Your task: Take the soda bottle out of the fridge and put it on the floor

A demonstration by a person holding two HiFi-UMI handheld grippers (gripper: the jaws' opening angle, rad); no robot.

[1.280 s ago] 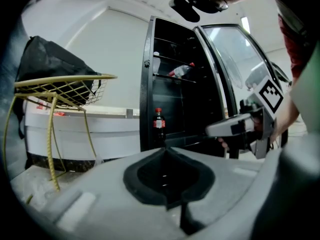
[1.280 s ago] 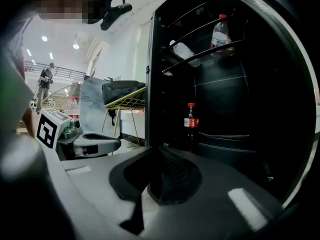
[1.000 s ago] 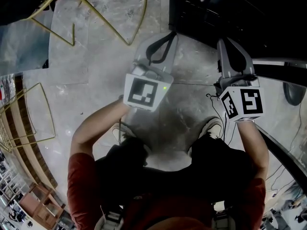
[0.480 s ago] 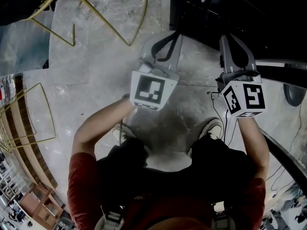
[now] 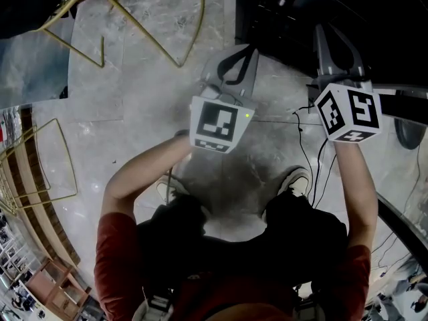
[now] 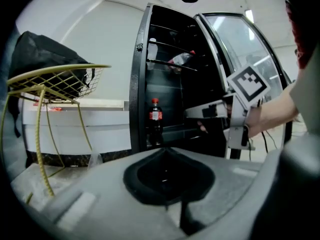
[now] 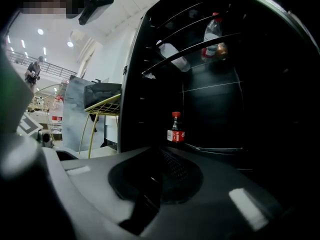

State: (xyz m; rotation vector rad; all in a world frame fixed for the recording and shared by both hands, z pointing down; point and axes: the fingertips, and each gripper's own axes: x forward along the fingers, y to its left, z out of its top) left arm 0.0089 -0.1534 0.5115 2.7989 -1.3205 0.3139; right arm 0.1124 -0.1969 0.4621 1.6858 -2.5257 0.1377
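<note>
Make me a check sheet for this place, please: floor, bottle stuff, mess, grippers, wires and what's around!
Surface: grey stone floor.
Job's things: soda bottle stands upright on a low shelf inside the open fridge; not yet on the floor.
Clutter: gold wire stand with a black bag on it; more bottles on an upper fridge shelf.
Grippers: left hand-held gripper and right hand-held gripper are both shut and empty, pointing at the fridge.
Cables: black cable trails below the right hand-held gripper.
Surroundings: white wall; glass fridge door swung open.
</note>
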